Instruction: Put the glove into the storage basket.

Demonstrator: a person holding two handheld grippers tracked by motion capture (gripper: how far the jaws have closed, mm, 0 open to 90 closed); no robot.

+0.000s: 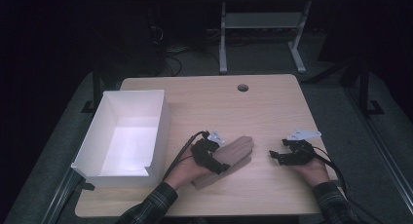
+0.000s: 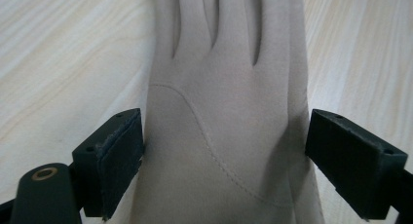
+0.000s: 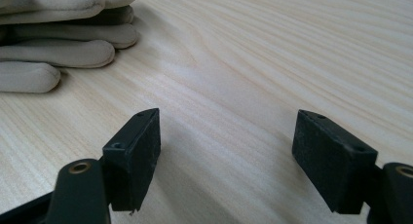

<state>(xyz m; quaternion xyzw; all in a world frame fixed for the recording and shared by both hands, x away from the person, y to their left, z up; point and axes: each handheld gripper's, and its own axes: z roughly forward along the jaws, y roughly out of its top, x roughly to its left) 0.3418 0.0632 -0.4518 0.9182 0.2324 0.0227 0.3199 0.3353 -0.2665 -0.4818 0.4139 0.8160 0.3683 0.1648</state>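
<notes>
A beige glove [image 1: 239, 150] lies flat on the wooden table [image 1: 272, 104], fingers pointing up and to the right. My left gripper [image 1: 219, 159] sits over its wrist end. In the left gripper view the glove's palm [image 2: 229, 112] lies between the two jaws of my left gripper [image 2: 226, 151], which stand wide apart. The left pad [image 2: 122, 156] is at the glove's edge and the right one stands just off it. My right gripper [image 1: 276, 156] rests on the table to the right of the glove, open and empty [image 3: 226, 146]. The glove's fingertips [image 3: 58, 51] lie off to its upper left.
A white open box [image 1: 158, 118] stands on the left part of the table, with nothing inside that I can see. A round cable hole [image 1: 242, 87] is near the far edge. Beyond the table, a desk frame [image 1: 263, 24] stands in the dark.
</notes>
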